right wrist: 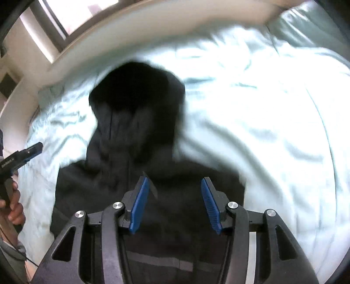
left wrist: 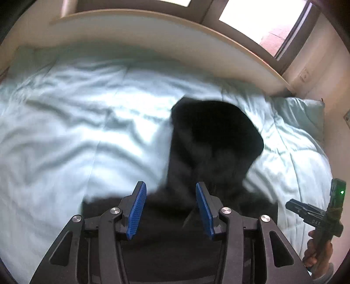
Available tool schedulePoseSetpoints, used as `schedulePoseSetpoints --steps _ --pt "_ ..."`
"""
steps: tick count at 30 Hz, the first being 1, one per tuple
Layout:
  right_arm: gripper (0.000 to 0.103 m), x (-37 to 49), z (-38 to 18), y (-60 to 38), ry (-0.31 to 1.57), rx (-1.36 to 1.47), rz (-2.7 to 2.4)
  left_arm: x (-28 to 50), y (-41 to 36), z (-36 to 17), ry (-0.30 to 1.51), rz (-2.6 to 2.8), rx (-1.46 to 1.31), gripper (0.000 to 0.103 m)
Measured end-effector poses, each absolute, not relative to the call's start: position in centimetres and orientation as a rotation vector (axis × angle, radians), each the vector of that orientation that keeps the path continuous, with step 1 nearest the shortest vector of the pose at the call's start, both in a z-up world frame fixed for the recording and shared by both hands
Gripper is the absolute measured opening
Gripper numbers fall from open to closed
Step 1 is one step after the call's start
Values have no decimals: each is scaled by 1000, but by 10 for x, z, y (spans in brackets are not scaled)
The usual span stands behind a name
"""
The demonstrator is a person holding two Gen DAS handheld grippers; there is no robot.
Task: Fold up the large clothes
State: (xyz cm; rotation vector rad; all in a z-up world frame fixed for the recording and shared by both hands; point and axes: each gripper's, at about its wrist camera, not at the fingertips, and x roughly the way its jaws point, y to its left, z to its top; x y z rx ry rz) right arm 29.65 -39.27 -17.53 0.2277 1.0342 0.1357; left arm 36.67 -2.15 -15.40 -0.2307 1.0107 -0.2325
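A black hooded garment (left wrist: 210, 139) lies spread on a pale blue bed, hood pointing away from me. It also shows in the right wrist view (right wrist: 140, 135), with a zip line down its front. My left gripper (left wrist: 170, 194) is open and empty, hovering above the garment's lower left part. My right gripper (right wrist: 175, 190) is open and empty, above the garment's chest. The right gripper shows at the right edge of the left wrist view (left wrist: 315, 212), and the left gripper at the left edge of the right wrist view (right wrist: 21, 157). Both views are motion blurred.
The pale blue duvet (left wrist: 87, 122) covers the bed and is wrinkled. A pale curved headboard (left wrist: 166, 39) runs along the far side under a window (left wrist: 262, 19). A pillow (left wrist: 304, 113) lies at the far right corner.
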Motion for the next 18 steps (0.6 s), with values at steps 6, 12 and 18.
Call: schedulePoseSetpoints --steps 6,12,18 --pt "55 384 -179 -396 1002 269 113 455 -63 -162 999 -237 -141 48" --pt "55 425 -202 -384 1020 277 95 502 -81 -197 1059 -207 -119 48" --pt "13 455 -227 -368 1072 214 19 539 -77 -233 1108 -67 -96 48"
